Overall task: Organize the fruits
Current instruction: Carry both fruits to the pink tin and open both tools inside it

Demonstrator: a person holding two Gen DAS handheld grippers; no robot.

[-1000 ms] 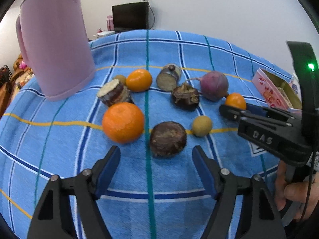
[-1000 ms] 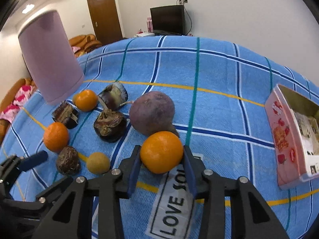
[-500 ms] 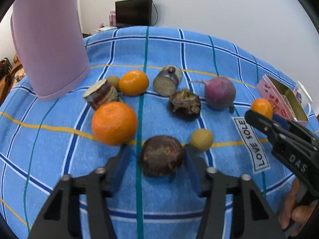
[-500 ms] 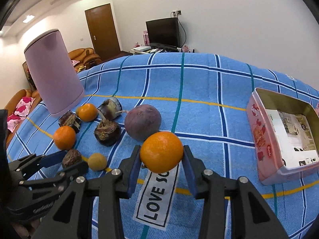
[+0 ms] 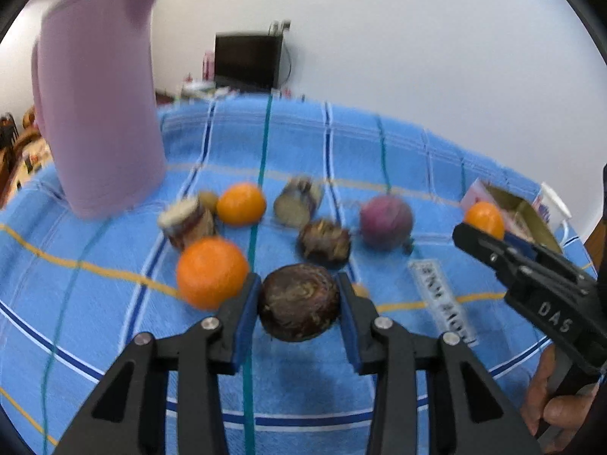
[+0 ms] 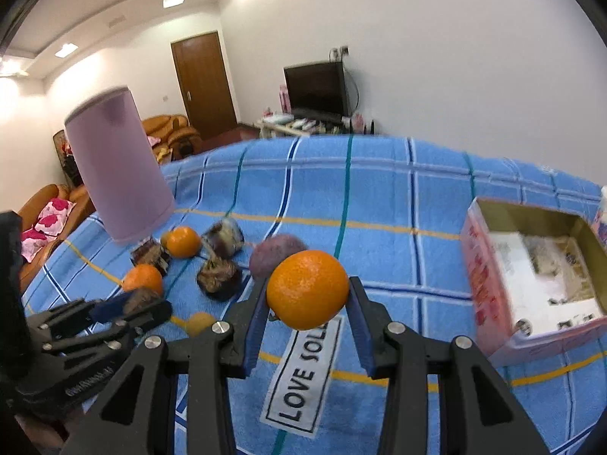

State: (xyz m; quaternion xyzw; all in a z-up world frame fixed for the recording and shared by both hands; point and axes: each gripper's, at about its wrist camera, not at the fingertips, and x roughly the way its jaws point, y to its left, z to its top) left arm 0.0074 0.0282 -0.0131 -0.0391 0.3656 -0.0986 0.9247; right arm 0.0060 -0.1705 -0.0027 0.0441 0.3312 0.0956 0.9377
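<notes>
Blue checked cloth (image 5: 303,144), mid-frame: left gripper (image 5: 299,303), jaws just closed from wide, pads clamping dark round fruit (image 5: 299,301) at lower centre. Right gripper (image 6: 308,299) pinches orange (image 6: 308,289), now raised off the cloth. Oranges: three. Grippers: two. Pink box (image 6: 489,284), right edge.

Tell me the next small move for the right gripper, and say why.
Probably carry it toward the open pink cardboard box on its right and stop over the opening. The right gripper is shut on a round orange fruit, already lifted off the blue checked cloth, and the box is the only open container in view. The left gripper has just been closing on a dark brown round fruit.
</notes>
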